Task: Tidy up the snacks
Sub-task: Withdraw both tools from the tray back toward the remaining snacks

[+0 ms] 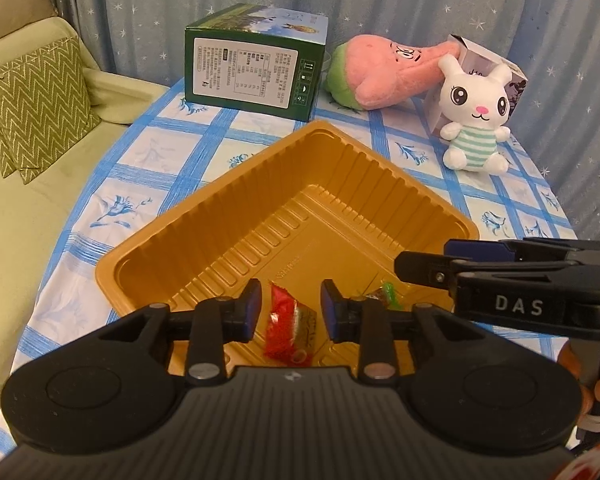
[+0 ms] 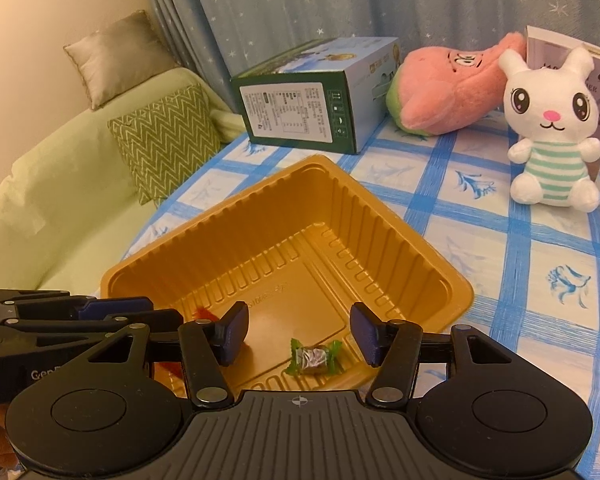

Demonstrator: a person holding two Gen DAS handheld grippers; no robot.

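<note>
A gold plastic tray (image 1: 340, 176) (image 2: 364, 216) sits on the blue-checked tablecloth. On its floor, at the near corner, lies a red-wrapped snack (image 1: 290, 328); the right wrist view shows only its tip (image 2: 203, 314). Beside it lies a green-wrapped candy (image 2: 314, 358) (image 1: 385, 294). My left gripper (image 1: 290, 308) hangs open just over the red snack, which shows between its fingers with a gap on each side. My right gripper (image 2: 300, 332) (image 1: 428, 258) stands open above the green candy, not touching it. The left gripper (image 2: 156, 310) crosses the right view's left edge.
Behind the tray stand a green carton (image 1: 256, 72), a pink plush (image 1: 384, 76) and a white rabbit toy (image 1: 476, 120) leaning on a small box. A green sofa with a zigzag cushion (image 1: 32, 108) lies past the table's left edge. Fingers of a hand (image 1: 576, 364) show at right.
</note>
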